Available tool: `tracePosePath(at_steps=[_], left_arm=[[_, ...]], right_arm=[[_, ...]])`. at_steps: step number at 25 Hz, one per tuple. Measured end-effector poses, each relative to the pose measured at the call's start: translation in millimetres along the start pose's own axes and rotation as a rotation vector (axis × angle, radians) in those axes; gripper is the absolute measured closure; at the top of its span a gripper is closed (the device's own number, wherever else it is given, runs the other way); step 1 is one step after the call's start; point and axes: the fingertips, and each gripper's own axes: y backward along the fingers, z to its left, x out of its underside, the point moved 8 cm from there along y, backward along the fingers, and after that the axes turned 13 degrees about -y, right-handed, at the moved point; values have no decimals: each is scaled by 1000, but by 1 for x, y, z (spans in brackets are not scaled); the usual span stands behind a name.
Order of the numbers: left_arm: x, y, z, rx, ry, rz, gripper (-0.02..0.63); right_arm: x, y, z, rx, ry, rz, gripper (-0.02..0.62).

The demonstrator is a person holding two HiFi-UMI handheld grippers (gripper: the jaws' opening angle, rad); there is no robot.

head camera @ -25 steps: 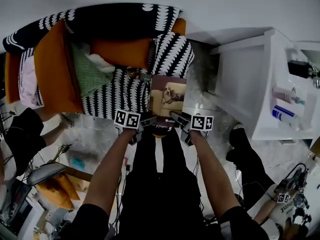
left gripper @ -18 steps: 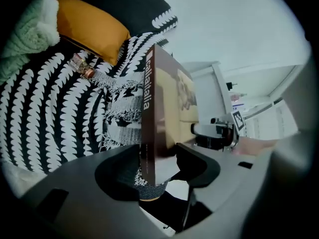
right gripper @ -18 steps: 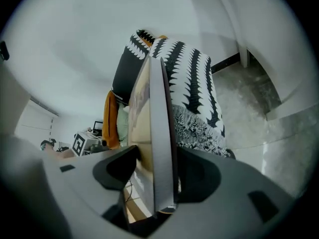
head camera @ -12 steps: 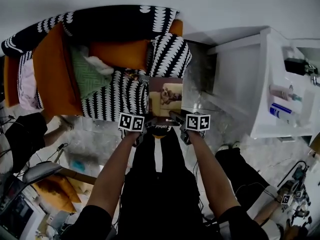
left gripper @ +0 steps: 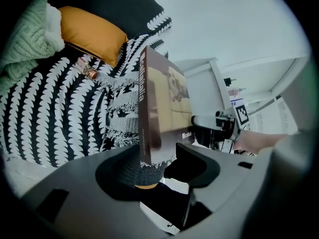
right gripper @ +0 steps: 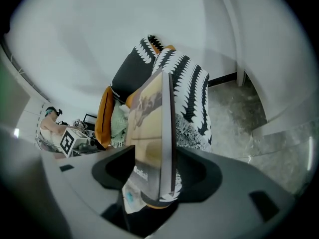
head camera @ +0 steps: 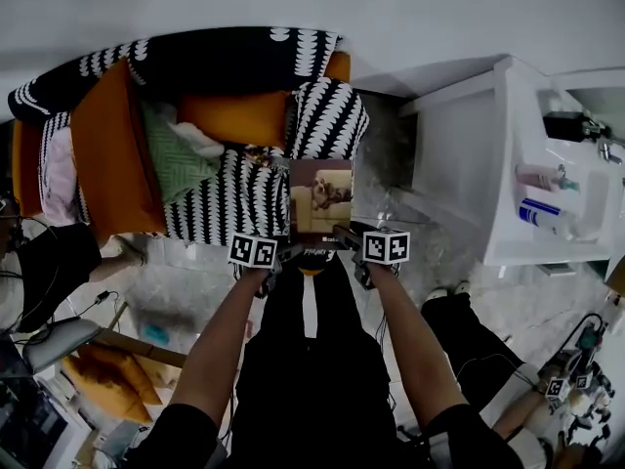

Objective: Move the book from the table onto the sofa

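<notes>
Book [head camera: 320,195] | near edge sits between both grippers, far end ahead of them by the sofa [head camera: 210,203] arm | left gripper [head camera: 285,253] clamped on the spine corner | right gripper [head camera: 344,234] jaws just opened wide, book between them, not pressed.

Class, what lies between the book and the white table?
Only bare grey floor separates the book from the white table, as the head view shows.
</notes>
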Motion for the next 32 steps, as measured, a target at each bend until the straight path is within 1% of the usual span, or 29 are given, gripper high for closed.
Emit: tracePosePath(at_steps=[5,8,10,11,12,13,14,15,16,17,19,21,24,27,30,32], left_arm=[[5,8,0,-9,-2,2,376],[8,18,-3,-14,2,0,376],[6,27,-7,-5,-11,1,378],[3,32,-10,10,-25,-2,395],[2,38,-14,34,-38,-6,438],[4,44,-22,62,-47,-12,484],[9,51,-32,87,-53,-21,539],[16,58,-43,108,-55,-35,575],[22,65,-54,125,-55,-55,585],[25,72,-62,140,-56,-83,595],[18,79,-72,167,-68,-155,595],[14,86,-82,190,-80,-217,595],[15,107,-97,207,-105,-267,595],[12,120,-118,214,-159,-319,595],[18,131,-136,213,-180,-382,595],[13,138,-142,216,-197,-428,595]], right_arm=[[7,6,-2,-8,-26,-10,344],[11,15,0,4,-17,-8,344],[11,21,4,3,4,7,351],[11,24,7,-4,25,22,402],[13,27,10,-13,51,42,459],[19,33,13,-21,77,69,493],[29,40,15,-30,96,102,546],[41,50,17,-41,108,133,565],[52,59,19,-59,115,153,586],[58,67,22,-85,120,157,586],[50,78,31,-141,151,129,588],[44,88,40,-170,192,101,588],[49,97,59,-202,229,56,588],[46,110,74,-253,259,-7,588],[54,123,86,-295,280,-29,588],[51,129,92,-314,307,-39,588]])
